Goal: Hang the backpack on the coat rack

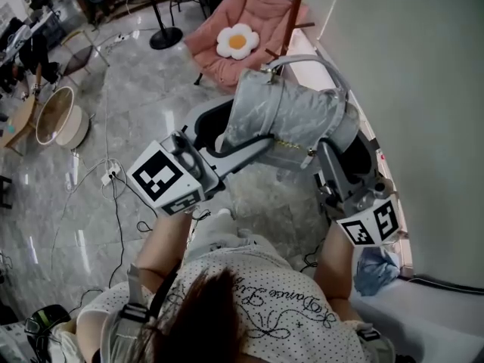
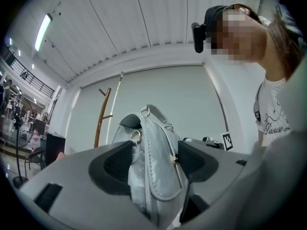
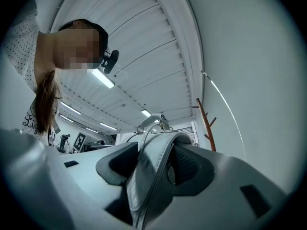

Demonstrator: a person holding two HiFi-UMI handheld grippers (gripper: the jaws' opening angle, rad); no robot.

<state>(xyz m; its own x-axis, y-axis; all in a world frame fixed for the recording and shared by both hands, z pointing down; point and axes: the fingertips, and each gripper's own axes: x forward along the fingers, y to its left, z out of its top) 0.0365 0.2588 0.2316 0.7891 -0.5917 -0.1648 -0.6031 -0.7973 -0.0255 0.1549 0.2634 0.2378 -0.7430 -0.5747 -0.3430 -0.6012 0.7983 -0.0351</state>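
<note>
Two large surfaces filled the head view: a grey marble floor (image 1: 113,104) on the left and a pale wall (image 1: 423,66) on the right. On the floor, far from the person, stood a pink chair (image 1: 261,10) with a flower cushion (image 1: 237,41) lying on its seat. Close to the wall rose the brown wooden pole of the coat rack (image 1: 296,6); the gripper views showed short pegs on it.

The silver-grey backpack (image 1: 291,116) was in the air above the floor, carried between both grippers, in front of the person and near the wall. It was not on the coat rack, which stood apart behind it. Its curved top handle (image 1: 310,63) pointed toward the pole.

The left gripper (image 1: 249,148) reached in from the left and was clamped on the backpack. In its own view the bag's body filled the gap between the black pads (image 2: 117,164). The right gripper (image 1: 333,165) held the other side next to the wall, and it pinched a folded edge of the bag between its pads (image 3: 189,166). Each gripper carried a marker cube, the left one (image 1: 162,176) and the right one (image 1: 370,224).

Smaller things were a round beige basket (image 1: 54,116) and a white power strip (image 1: 111,174) with cables on the floor. A small gold ring (image 2: 136,137) hung on the backpack.
</note>
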